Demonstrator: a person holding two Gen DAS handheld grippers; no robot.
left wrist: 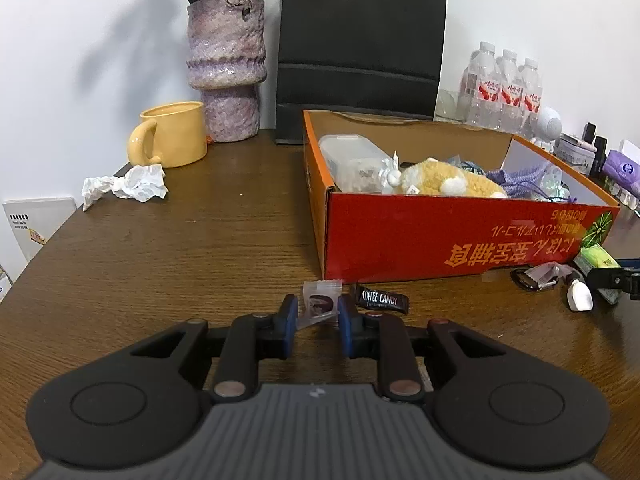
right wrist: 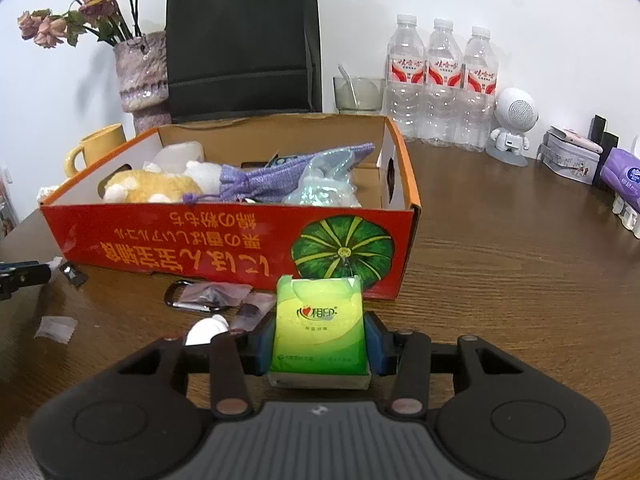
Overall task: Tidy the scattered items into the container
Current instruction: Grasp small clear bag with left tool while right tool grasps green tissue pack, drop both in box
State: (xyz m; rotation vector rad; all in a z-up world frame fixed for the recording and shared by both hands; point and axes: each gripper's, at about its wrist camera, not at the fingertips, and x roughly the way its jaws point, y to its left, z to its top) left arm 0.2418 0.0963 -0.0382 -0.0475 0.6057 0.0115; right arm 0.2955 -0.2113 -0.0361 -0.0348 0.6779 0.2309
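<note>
Purple glazed vase [left wrist: 226,68] holding dried roses [right wrist: 72,4] is standing at the back of the wooden table [left wrist: 200,232], with a yellow mug [left wrist: 172,136] sitting just beside it. Black paper bag [left wrist: 360,40] is leaning against the white wall. Three water bottles [right wrist: 442,80] are standing together near a glass with a spoon [right wrist: 358,94] and a white robot-shaped speaker [right wrist: 512,120].
</note>
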